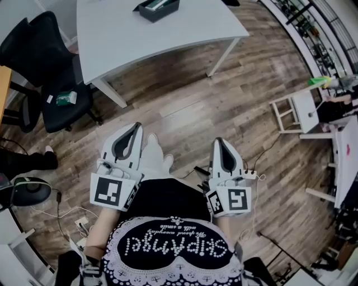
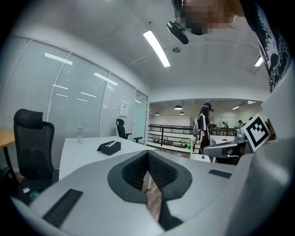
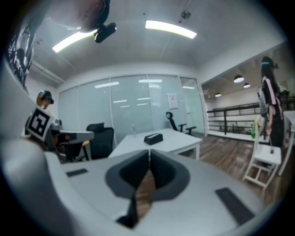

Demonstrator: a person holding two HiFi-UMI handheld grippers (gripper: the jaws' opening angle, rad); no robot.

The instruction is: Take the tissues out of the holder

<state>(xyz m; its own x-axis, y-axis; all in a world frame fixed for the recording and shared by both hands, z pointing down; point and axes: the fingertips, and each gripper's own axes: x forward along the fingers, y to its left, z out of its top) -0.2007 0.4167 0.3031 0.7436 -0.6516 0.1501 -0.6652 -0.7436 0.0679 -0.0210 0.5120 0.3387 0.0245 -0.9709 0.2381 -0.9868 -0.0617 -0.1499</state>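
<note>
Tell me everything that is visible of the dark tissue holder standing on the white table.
The tissue holder is a low, dark, rectangular box with a matte look; its material is unclear. A pale strip, probably tissues, shows in its top opening. It lies flat on the white table, slanted to the table's edges. Only the table touches it.

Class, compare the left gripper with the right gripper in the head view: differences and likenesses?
The left gripper slants rightward; the right gripper points almost straight up the picture. The left gripper's tip sits higher in the picture than the right gripper's. Both are white, shut, empty, and apart from the tissue holder on the table.
</note>
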